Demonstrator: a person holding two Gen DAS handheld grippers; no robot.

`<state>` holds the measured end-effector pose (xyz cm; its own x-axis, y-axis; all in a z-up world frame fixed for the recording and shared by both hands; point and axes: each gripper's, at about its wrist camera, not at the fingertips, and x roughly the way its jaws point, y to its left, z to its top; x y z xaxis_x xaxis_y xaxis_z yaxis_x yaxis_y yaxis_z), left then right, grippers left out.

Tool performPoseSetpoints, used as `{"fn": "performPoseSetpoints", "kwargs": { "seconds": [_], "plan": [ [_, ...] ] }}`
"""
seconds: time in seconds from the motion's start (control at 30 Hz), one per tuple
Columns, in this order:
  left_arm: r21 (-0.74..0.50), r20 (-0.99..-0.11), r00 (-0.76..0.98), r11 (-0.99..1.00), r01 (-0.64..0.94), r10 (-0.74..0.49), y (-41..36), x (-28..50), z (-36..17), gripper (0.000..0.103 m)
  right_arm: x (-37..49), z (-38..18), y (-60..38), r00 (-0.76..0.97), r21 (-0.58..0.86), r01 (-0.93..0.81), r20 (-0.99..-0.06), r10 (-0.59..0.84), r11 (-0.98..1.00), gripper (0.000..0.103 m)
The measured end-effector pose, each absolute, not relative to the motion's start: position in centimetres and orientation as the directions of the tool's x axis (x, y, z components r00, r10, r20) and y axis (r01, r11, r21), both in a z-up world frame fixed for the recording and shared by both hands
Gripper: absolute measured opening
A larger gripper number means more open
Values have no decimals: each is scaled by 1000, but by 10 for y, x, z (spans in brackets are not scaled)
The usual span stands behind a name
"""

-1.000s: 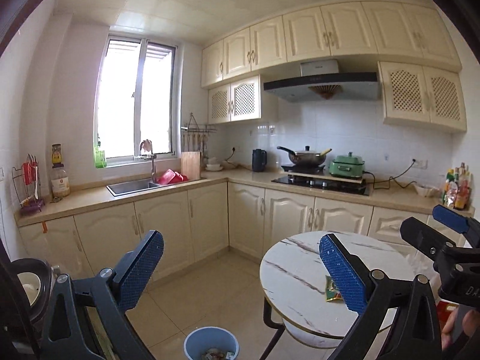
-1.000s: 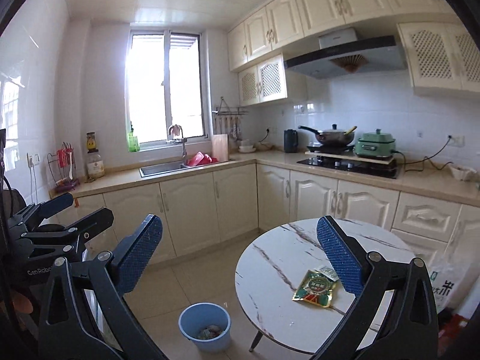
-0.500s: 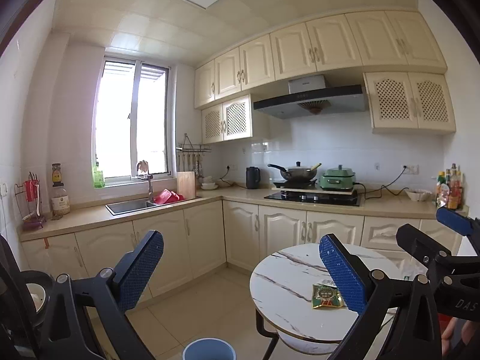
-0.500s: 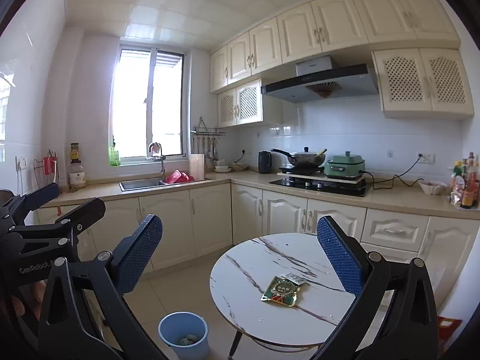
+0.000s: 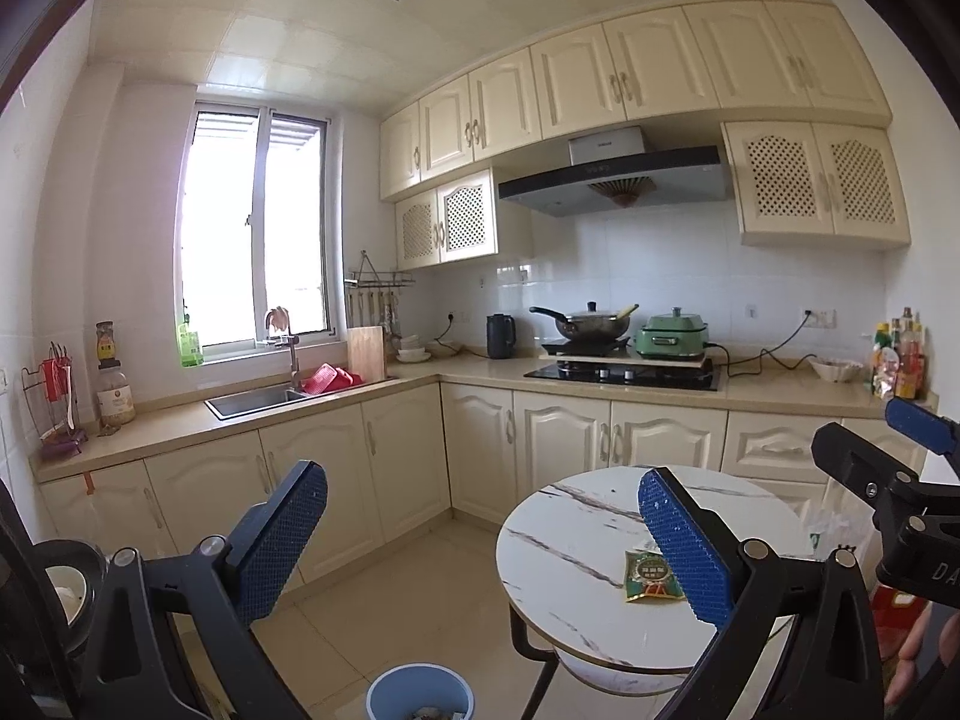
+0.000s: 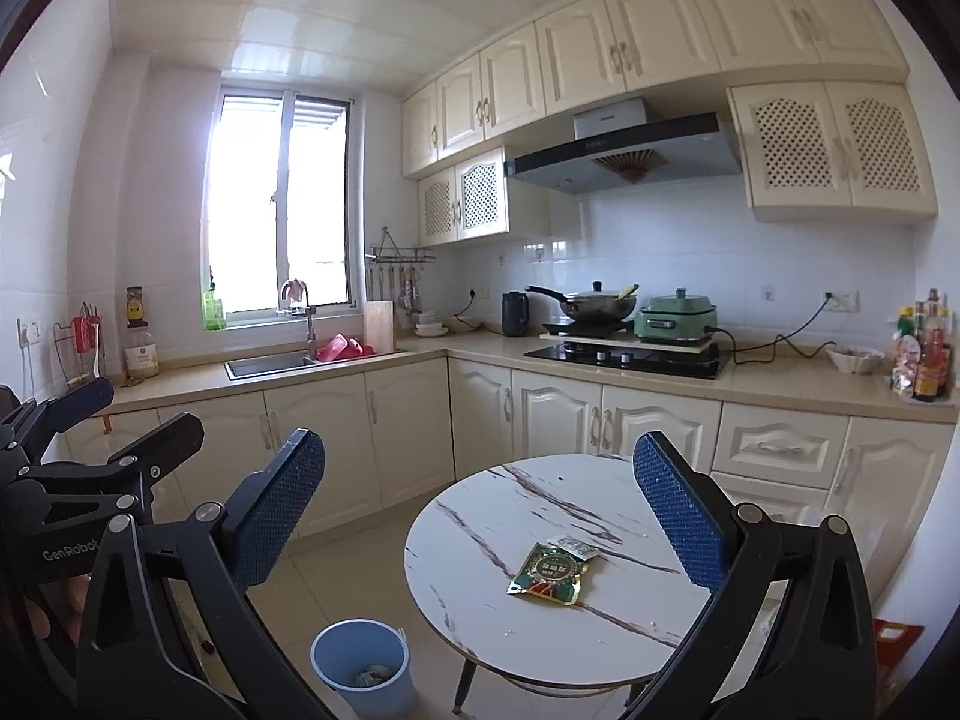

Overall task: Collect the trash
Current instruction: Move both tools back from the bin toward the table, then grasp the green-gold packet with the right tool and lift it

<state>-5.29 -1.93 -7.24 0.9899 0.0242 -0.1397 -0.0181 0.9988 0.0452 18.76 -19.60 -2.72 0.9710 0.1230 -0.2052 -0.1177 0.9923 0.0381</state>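
Claws: we hold the left claw (image 5: pixel 480 540) and right claw (image 6: pixel 480 516) spread apart, empty, in the air. Green wrapper (image 6: pixel 549 575): flat on round marble surface (image 6: pixel 480 588). Blue bin (image 6: pixel 360 669): floor, beside surface.

Bin (image 5: pixel 420 693) cut off, contents indistinct

Round marble table (image 6: pixel 480 546) standing on the tiled floor (image 6: pixel 360 558).
A green packet (image 6: pixel 549 575) is lying on it, a smaller wrapper (image 6: pixel 574 545) touching its far edge; a blue bin (image 6: pixel 362 663) is sitting on the floor beside.
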Motion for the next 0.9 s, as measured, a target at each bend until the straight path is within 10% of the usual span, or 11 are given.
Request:
{"fn": "performPoseSetpoints", "kwargs": {
  "seconds": [0.9],
  "plan": [
    [78, -580, 812, 988, 132, -63, -100, 241, -112, 102, 373, -226, -331, 703, 125, 42, -708, 59, 991, 103]
  ]
}}
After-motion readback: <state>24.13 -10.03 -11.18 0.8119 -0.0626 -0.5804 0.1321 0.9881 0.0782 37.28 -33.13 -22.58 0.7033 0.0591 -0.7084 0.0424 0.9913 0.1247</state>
